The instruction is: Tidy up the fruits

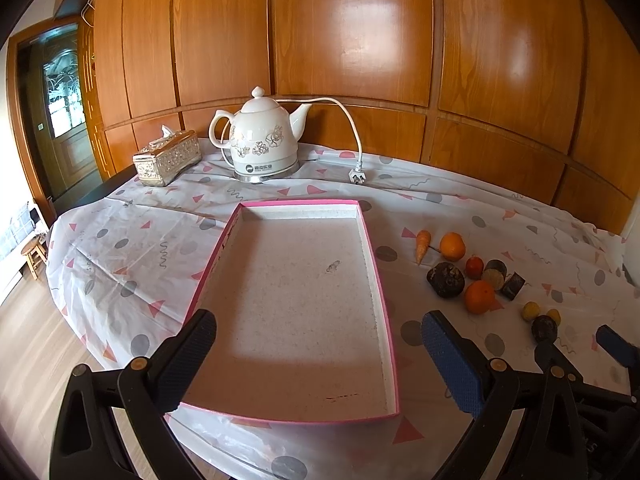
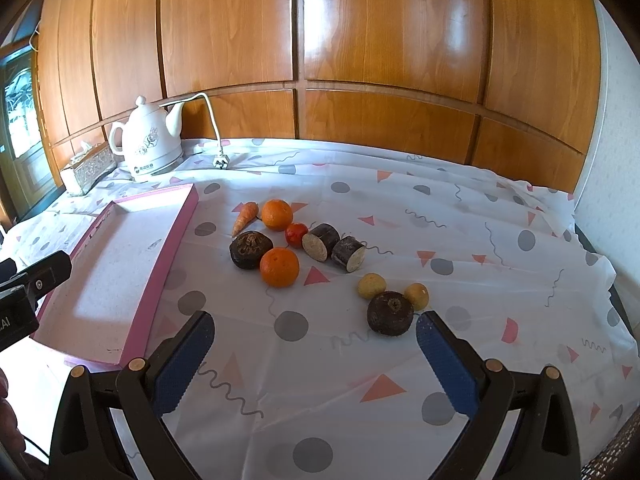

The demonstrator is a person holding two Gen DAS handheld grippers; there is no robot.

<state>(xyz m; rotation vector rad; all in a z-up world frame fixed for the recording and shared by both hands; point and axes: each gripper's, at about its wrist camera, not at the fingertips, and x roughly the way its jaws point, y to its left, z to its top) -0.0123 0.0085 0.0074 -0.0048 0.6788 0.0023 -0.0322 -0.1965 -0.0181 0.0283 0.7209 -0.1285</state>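
A shallow pink-rimmed tray [image 1: 372, 240] [image 2: 182, 216] lies empty on the patterned tablecloth. To its right a cluster of produce rests on the cloth: a carrot [image 2: 245, 218], two oranges [image 2: 277, 213] [image 2: 279, 267], a small red fruit [image 2: 296, 234], dark round fruits [image 2: 247, 250] [image 2: 390, 313], two cut dark pieces [image 2: 321, 242] [image 2: 349, 254] and two small yellow fruits [image 2: 371, 286] [image 2: 416, 295]. My left gripper [image 1: 316, 364] hangs open over the tray's near end. My right gripper [image 2: 314, 360] is open, just short of the nearest dark fruit, holding nothing.
A white ceramic kettle [image 1: 264, 140] with its cord and plug [image 1: 358, 176] stands at the back, a silver tissue box [image 1: 168, 158] beside it. Wood panelling closes off the rear. The table's left edge [image 1: 68, 280] drops to the floor, with a small stool [image 1: 34, 254] beyond.
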